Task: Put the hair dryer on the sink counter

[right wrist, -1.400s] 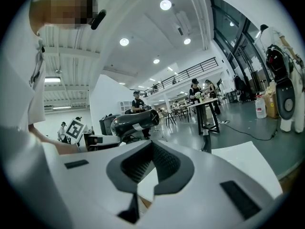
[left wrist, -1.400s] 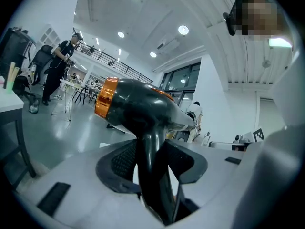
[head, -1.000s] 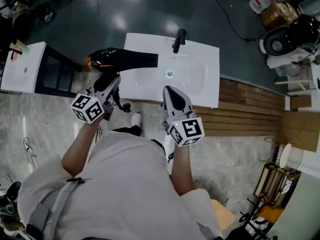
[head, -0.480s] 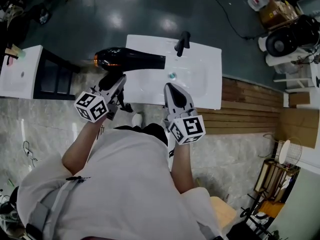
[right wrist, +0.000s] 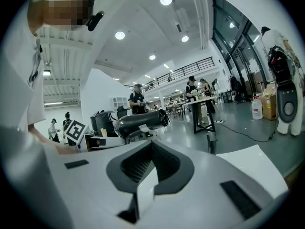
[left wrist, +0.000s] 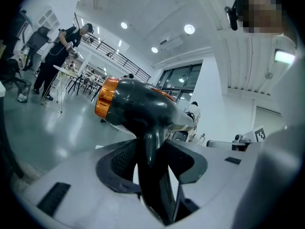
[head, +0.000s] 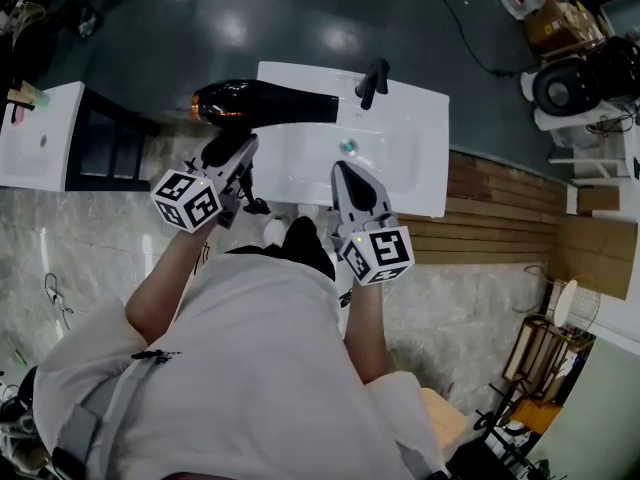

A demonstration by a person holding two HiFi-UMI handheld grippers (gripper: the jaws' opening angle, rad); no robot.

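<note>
The black hair dryer [head: 268, 103] with an orange rear end lies level over the left part of the white sink counter [head: 420, 173], its nozzle pointing at the black faucet [head: 373, 81]. My left gripper [head: 231, 149] is shut on its handle at the counter's left front corner. In the left gripper view the handle [left wrist: 151, 175] runs up between the pads to the body [left wrist: 138, 109]. My right gripper [head: 344, 175] hovers over the counter's front edge, shut and holding nothing. The right gripper view shows the dryer [right wrist: 140, 120] to the left, beyond that gripper [right wrist: 152, 149].
The basin's drain [head: 347, 146] sits just right of the nozzle. A second white unit [head: 40, 133] and a dark cabinet [head: 105, 148] stand at left. Wooden boards [head: 500, 208] lie to the right. The dryer's cord [head: 256, 206] hangs below the left gripper. People stand at tables far behind.
The left gripper has carried the dryer a little farther over the counter toward the faucet. The right gripper has edged forward over the front edge.
</note>
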